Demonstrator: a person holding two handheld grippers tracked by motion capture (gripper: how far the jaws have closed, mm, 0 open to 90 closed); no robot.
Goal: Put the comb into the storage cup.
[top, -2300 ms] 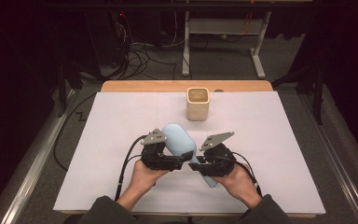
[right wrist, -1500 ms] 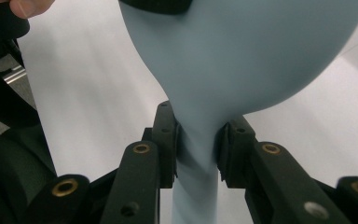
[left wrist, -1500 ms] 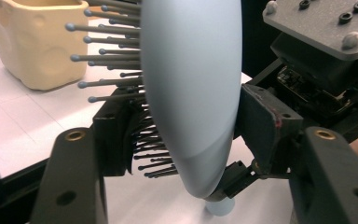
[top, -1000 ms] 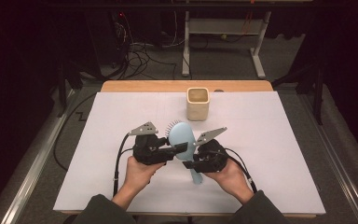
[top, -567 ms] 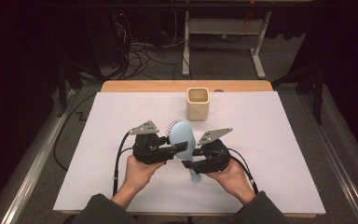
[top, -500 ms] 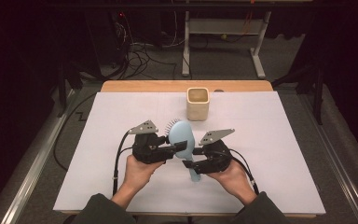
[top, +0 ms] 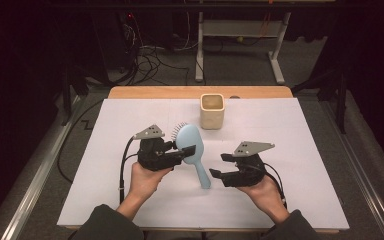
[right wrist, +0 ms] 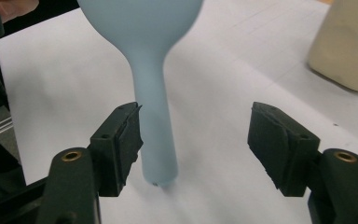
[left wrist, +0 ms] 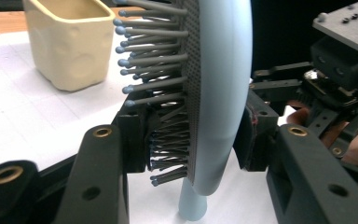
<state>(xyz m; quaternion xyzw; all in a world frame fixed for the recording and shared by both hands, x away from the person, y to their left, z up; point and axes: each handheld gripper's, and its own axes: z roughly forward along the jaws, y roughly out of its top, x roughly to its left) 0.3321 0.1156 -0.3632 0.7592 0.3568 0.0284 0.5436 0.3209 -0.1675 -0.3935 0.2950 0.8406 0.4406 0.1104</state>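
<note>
A light blue hairbrush [top: 191,145] stands nearly upright over the white table cover, handle end down. My left gripper [top: 182,151] is shut on the brush head [left wrist: 214,93], one pad in the grey bristles, the other on the smooth back. My right gripper [top: 220,166] stands open to the right of the handle [right wrist: 156,135]; the handle is beside the left pad, between the jaws but not gripped. A cream square cup [top: 212,111] stands beyond the brush, also seen as the cup [left wrist: 70,39] and the cup [right wrist: 347,42].
A white sheet [top: 105,150] covers the table, with a wooden edge [top: 155,92] at the far side. Metal rails, cables and a stand's legs lie on the dark floor beyond. A hand [top: 142,182] holds each gripper.
The right gripper has let go of the handle, opened and drawn back to the right. The left gripper keeps the brush head, now tipped more upright.
</note>
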